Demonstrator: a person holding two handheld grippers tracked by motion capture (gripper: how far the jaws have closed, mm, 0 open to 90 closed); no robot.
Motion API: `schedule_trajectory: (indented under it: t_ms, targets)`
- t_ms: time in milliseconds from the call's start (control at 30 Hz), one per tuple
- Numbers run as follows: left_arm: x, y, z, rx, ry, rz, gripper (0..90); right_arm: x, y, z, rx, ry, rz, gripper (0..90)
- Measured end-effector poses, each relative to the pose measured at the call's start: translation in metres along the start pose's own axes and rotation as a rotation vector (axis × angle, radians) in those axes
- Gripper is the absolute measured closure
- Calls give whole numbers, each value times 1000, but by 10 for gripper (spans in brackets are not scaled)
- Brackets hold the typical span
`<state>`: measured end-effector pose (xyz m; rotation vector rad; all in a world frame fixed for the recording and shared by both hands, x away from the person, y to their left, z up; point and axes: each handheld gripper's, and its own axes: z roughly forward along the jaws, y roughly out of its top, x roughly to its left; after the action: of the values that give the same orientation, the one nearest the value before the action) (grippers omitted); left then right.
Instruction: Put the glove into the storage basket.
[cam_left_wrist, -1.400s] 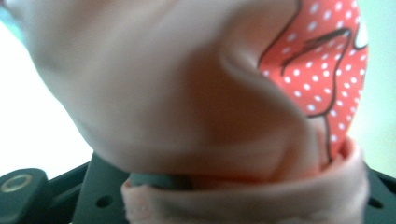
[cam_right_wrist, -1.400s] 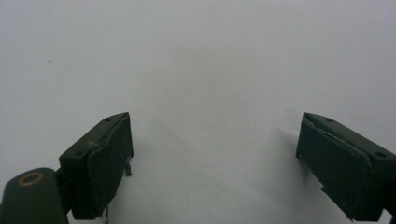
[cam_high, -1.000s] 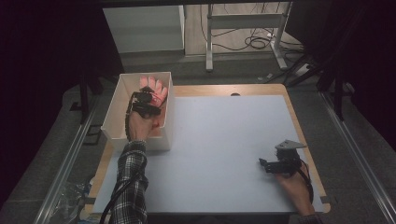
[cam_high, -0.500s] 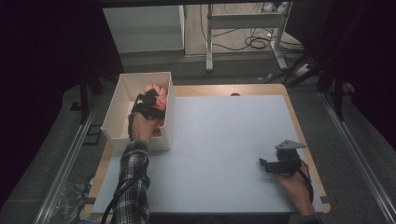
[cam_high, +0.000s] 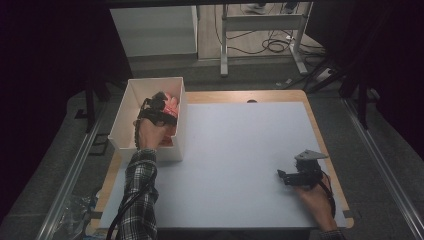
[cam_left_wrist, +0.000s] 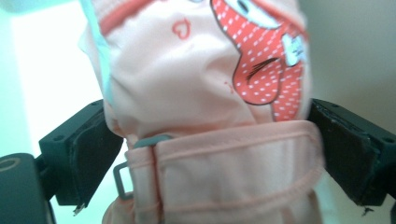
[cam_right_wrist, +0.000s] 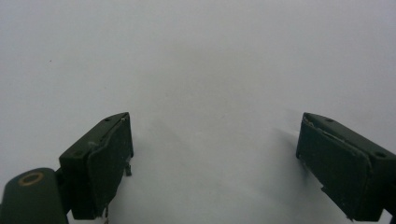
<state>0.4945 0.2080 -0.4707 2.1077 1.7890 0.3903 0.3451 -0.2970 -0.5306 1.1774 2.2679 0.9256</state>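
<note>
Left gripper (cam_high: 159, 111) is over the white box (cam_high: 122, 122) at the bench's far left corner, my left hand (cam_high: 148, 132) behind it, plaid sleeve (cam_high: 137, 195) running back toward the near edge. In the left gripper view my jaws stand wide on either side of a pink garment (cam_left_wrist: 205, 116) and press into its flanks; I have it gripped. The cloth is soft peach-pink, with a folded band and stitched hem across the lower part, a small grey plastic buckle (cam_left_wrist: 126, 175) at the band's left end, a pale blue trim along one edge, and a red patch with white dots (cam_left_wrist: 268, 65) up top. A small heart outline (cam_left_wrist: 179, 28) sits on the plain fabric beside that patch. From the high view the garment (cam_high: 171, 106) shows as a pink bunch against the box's right wall, just beyond the gripper. Cannot tell whether it is lifted clear of the box floor.

Right gripper (cam_high: 295, 176) is at the near right of the bench (cam_high: 240, 150), well apart from the box, my right hand (cam_high: 312, 197) behind it, grey three-cornered plate (cam_high: 311, 155) on top. In the right gripper view my jaws are spread wide with nothing between them, bare pale surface (cam_right_wrist: 201, 93) beneath. Jaws point toward the bench's left.

Bench top is a light sheet on a wooden board (cam_high: 320, 130).
</note>
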Motion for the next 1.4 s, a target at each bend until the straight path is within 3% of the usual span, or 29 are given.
schedule_trajectory:
  t_ms: [300, 1000, 1400]
  targets:
    - [1, 0, -16, -49, -31, 7, 64, 0, 0, 0, 0, 0, 0, 112]
    - [4, -4, -49, -135, -45, 28, 56, 0, 0, 0, 0, 0, 1, 111]
    - [4, -12, -76, -195, -90, 51, 52, 0, 0, 0, 1, -1, 1, 112]
